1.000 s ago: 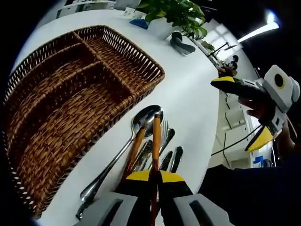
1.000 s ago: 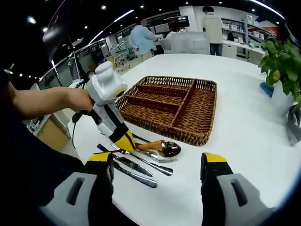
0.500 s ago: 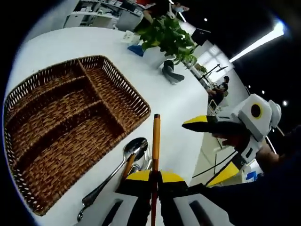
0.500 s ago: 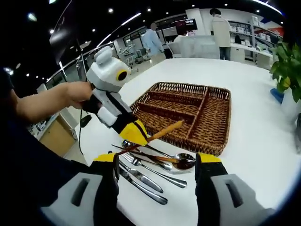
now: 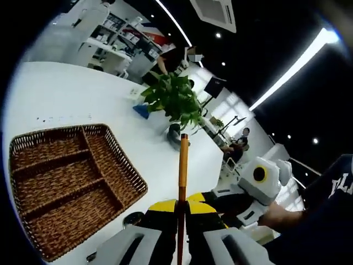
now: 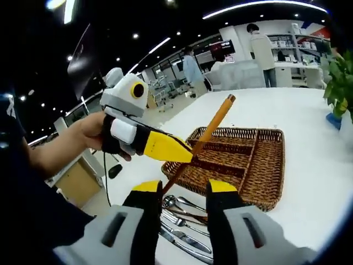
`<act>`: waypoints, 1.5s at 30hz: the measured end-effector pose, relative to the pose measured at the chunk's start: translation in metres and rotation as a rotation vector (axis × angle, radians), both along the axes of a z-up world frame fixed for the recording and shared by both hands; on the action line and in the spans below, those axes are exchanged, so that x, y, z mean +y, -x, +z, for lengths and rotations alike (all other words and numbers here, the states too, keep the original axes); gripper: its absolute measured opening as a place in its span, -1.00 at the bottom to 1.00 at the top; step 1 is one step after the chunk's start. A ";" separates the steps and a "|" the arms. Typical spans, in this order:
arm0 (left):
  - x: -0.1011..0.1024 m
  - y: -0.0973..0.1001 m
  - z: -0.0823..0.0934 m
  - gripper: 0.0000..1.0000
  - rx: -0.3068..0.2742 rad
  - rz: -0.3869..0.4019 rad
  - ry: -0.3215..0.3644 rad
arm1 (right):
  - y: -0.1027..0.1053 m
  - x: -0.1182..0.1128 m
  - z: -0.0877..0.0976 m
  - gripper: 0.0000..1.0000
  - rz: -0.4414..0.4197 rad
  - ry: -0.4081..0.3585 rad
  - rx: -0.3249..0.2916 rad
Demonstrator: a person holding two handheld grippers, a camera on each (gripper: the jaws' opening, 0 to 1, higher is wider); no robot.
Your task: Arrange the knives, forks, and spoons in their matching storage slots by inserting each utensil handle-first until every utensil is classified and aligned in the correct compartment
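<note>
Holding item: a wooden-handled utensil, clamped between the yellow-tipped jaws of the left gripper. In the right gripper view the orange-brown handle slants up and away from that gripper, its free end raised above the far rim of the basket; the working end runs down behind the right gripper's jaws and cannot be identified. In the left gripper view the same handle rises straight up the centre from between the closed jaws of the left gripper.

Right gripper: jaws apart with a narrow gap, nothing between them, hovering above the loose cutlery. It also appears at the right of the left gripper view, held by a hand.

Wicker basket: brown, rectangular, divided into compartments, all showing bare weave; sits on the white table. Also seen in the left gripper view, below and left of the raised handle.

Loose cutlery: steel forks, spoons and knives lying together on the table just in front of the basket, partly hidden by the right gripper's jaws.

Potted plant: green, on the table beyond the basket.

Hand: grips the left gripper's white body.
</note>
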State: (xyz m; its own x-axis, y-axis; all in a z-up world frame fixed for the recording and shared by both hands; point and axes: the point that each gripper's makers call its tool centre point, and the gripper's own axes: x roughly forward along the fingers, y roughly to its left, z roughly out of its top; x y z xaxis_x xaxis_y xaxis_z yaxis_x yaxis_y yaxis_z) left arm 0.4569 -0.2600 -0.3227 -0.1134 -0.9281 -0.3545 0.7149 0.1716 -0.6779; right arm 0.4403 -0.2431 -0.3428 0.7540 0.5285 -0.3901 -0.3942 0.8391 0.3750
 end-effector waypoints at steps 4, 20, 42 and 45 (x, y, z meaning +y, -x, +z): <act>-0.001 -0.002 0.017 -0.91 -0.029 0.026 0.041 | -0.006 0.005 0.009 -0.61 -0.012 -0.058 -0.012; 0.007 -0.013 0.020 -0.91 -0.075 0.098 0.037 | -0.015 -0.003 0.022 -0.93 -0.075 -0.133 -0.018; 0.052 -0.021 0.029 -0.68 -0.390 0.133 0.000 | -0.041 -0.013 0.012 -0.93 -0.142 -0.042 0.030; 0.071 -0.023 0.022 -0.50 -0.453 0.161 -0.053 | -0.050 -0.028 0.010 -0.93 -0.195 -0.046 0.036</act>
State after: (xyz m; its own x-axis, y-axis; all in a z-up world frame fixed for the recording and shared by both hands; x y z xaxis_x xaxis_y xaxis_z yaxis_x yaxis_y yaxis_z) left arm 0.4795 -0.1891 -0.3007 0.2070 -0.9007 -0.3820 0.8977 0.3301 -0.2919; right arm 0.4900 -0.2707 -0.3329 0.8299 0.3914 -0.3975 -0.2112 0.8799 0.4256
